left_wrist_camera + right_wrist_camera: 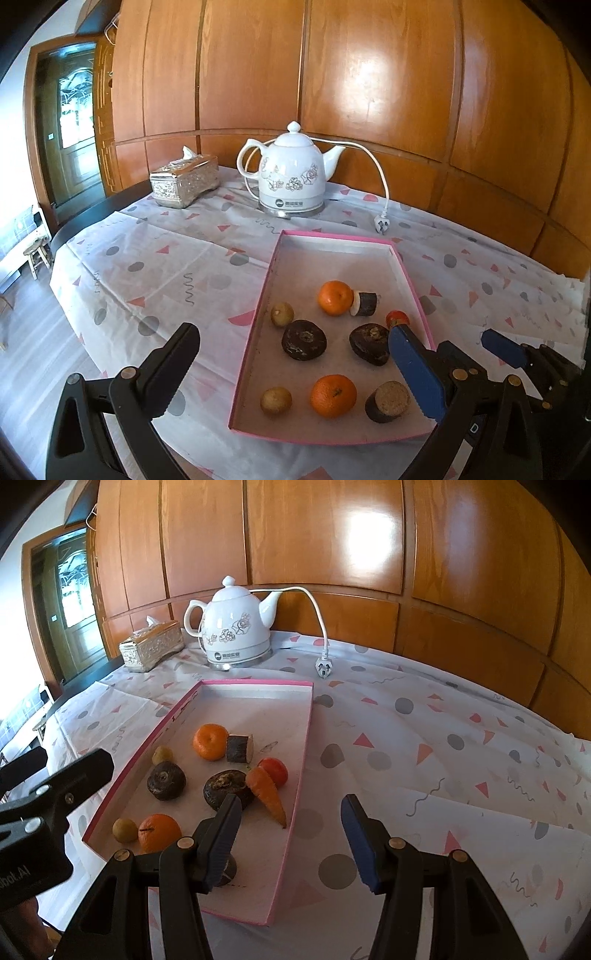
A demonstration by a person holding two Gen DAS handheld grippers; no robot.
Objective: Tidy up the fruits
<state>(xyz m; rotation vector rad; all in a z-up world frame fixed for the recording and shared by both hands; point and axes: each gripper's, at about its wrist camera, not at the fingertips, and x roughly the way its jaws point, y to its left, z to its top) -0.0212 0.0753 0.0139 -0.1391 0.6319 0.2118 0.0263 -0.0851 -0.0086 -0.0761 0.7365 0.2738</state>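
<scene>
1. Left wrist view: the left gripper [295,373] hangs wide open and empty above the near end of the pink-rimmed tray [258,314], one finger outside its left wall.
2. In the tray lie two oranges [335,297], two small yellowish fruits [282,314], two dark round fruits [304,339] and two dark cut cylinders [388,401]; a small red fruit [397,316] peeks out by the tray's right wall.
3. The right gripper [443,354] shows at the tray's right wall, its blue-padded fingers spread apart.
4. Beyond the tray's far end stand a white kettle [291,173] and a tissue box [184,181].
5. Right wrist view: the right gripper [291,842] is wide open, holding nothing, straddling the tray's [255,682] right wall.
6. A carrot [267,795] lies inside by that wall, touching the red fruit [275,771].
</scene>
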